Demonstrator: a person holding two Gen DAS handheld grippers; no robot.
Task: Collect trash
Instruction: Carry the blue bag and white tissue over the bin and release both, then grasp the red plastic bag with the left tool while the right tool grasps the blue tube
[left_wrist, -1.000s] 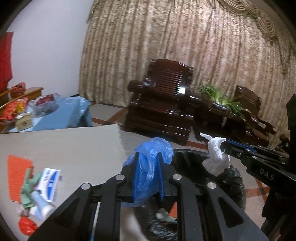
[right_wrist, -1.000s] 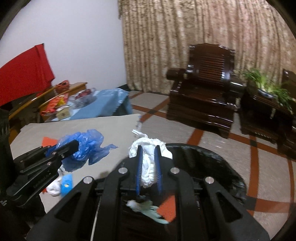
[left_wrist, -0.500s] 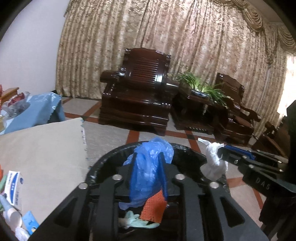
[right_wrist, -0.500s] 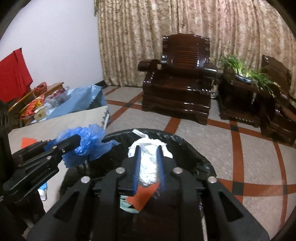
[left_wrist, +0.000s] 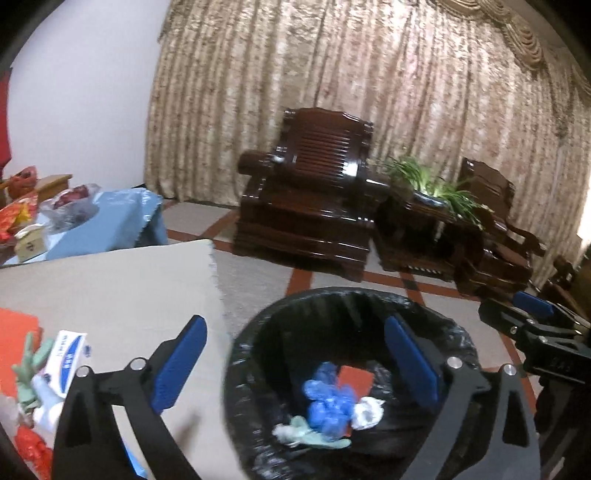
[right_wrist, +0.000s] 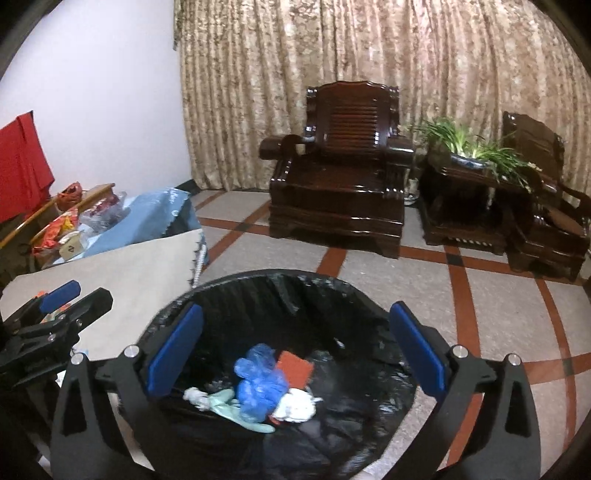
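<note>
Both the left gripper (left_wrist: 295, 363) and the right gripper (right_wrist: 295, 349) hang wide apart and empty over the black-lined bin (left_wrist: 258, 325), where a blue bag (right_wrist: 260, 384), white wad (right_wrist: 297, 404) and red card (right_wrist: 295, 371) lie. More trash, including a blue-and-white box (left_wrist: 66, 362), sits on the table (left_wrist: 110, 288) to the left. Best lift clear of the liner before swinging left, keeping both spread wide for the next pick.

Left gripper (left_wrist: 295, 363), black frame, blue pads (left_wrist: 179, 363), silver screws

Round bin lined with black plastic bag (right_wrist: 207, 295) stands on floor just right of beige-clothed table (left_wrist: 110, 288); crumpled blue plastic bag (right_wrist: 260, 384), white tissue wad (right_wrist: 297, 406), red card (right_wrist: 295, 369) inside. Dark carved wooden armchair (right_wrist: 340, 184) behind.
</note>
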